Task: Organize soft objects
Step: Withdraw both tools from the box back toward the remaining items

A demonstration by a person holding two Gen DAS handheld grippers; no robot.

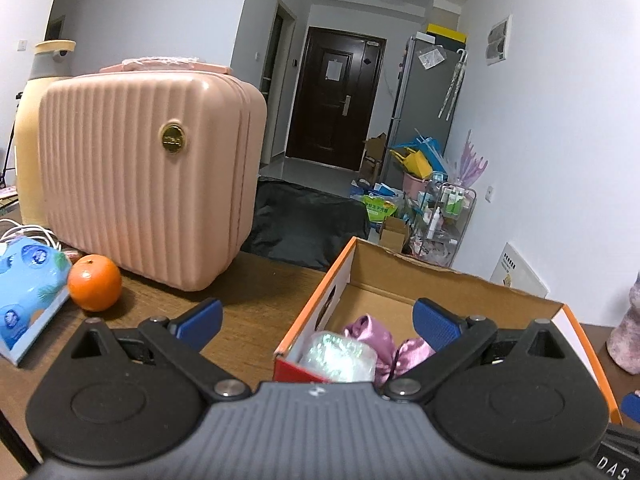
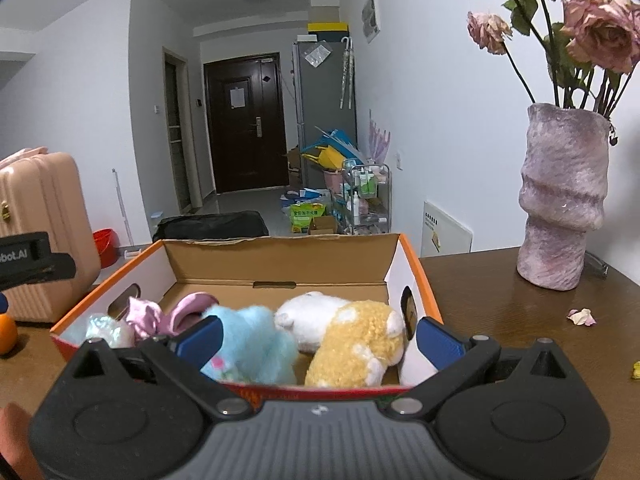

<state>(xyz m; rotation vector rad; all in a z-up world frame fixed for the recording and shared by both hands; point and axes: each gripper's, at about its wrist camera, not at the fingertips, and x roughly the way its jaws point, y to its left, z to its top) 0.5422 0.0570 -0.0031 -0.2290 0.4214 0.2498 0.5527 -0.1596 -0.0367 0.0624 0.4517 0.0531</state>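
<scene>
— Where do your two tools stand right now?

— Your left gripper (image 1: 316, 322) hovers above the near-left corner of the cardboard box (image 1: 440, 276), jaws spread wide and empty. Your right gripper (image 2: 318, 338) hangs over the box's near edge, jaws likewise spread, holding nothing; its blue pads (image 2: 438, 342) flank the toys without gripping them.

— And the soft things?

— All inside the box. From your right wrist view: a yellow-and-white plush (image 2: 360, 344) at the near right, a white plush (image 2: 308, 312) touching it from behind, a fluffy blue plush (image 2: 256, 340) in the middle, then a pink satin bow (image 2: 160, 314) and a shiny pale bundle (image 2: 106, 330) at the left end. That bundle is blurred; it might be wrapped in film, you can't tell.

— What else is on your table?

— A pink ribbed case (image 1: 148, 176) upright to the left, an orange (image 1: 95, 283) just before it, a blue tissue pack (image 1: 28, 284) beside the orange. To the right of the box stands a mauve vase (image 2: 562, 196) of wilted roses (image 2: 596, 28), with a fallen petal (image 2: 582, 317) near it.
</scene>
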